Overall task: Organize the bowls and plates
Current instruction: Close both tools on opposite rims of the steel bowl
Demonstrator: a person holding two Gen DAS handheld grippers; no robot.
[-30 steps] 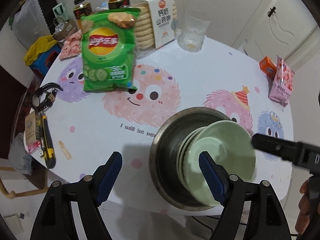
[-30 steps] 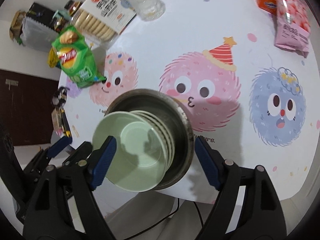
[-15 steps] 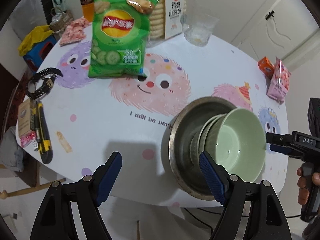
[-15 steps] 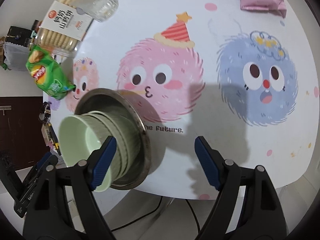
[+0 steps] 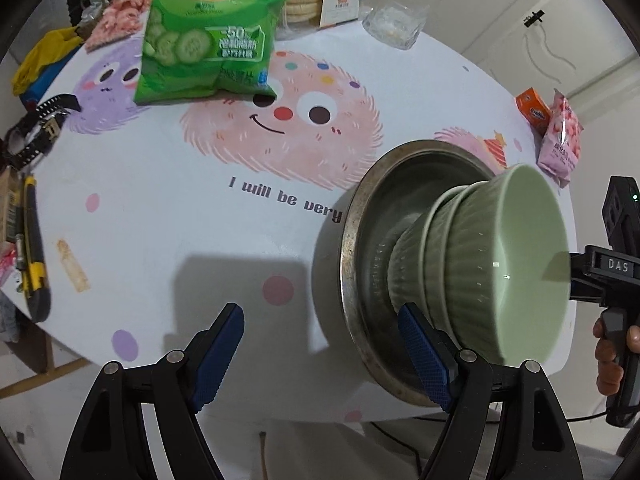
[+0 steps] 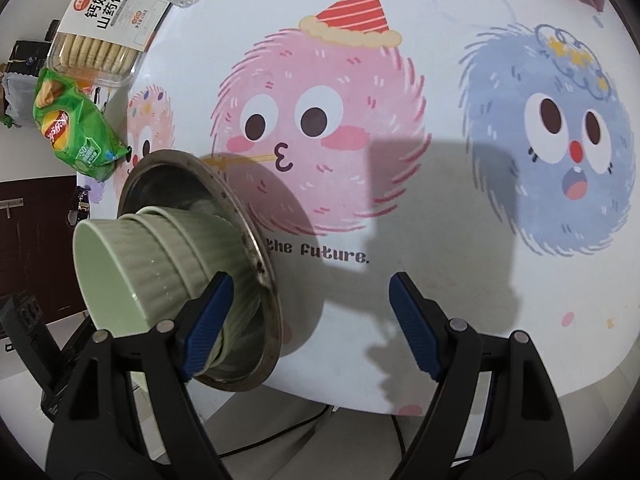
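Both tongs gaping wide over the near edge of the table [image 5: 168, 208], nothing in either one. Left gripper [image 5: 320, 354] hanging just off the metal basin's [image 5: 362, 216] left side, its right blue pad [image 5: 424, 356] crossing in front of the steel rim. Right gripper [image 6: 308, 326] mirroring from the other side, left pad [image 6: 206, 322] overlapping the basin's [image 6: 256, 264] rim and the ribbed wall of the green bowls [image 6: 160, 264], jaws otherwise straddling bare tablecloth.

Stack of green bowls [image 5: 492, 268] nested inside the basin, at the near edge between the two tools, mouths upward, no long axis to speak of on round ware. Hard to say, through the fisheye bulge, whether either pad actually touches rim or bowl; probably just above.

Judging by overlap, right gripper a shade nearer the top bowl's rim. Next move likely a pinch on that rim, needing a sideways shift toward the stack first.

Chips bag [image 5: 208, 32] and biscuit pack [image 6: 100, 28] at the far edge, well apart.
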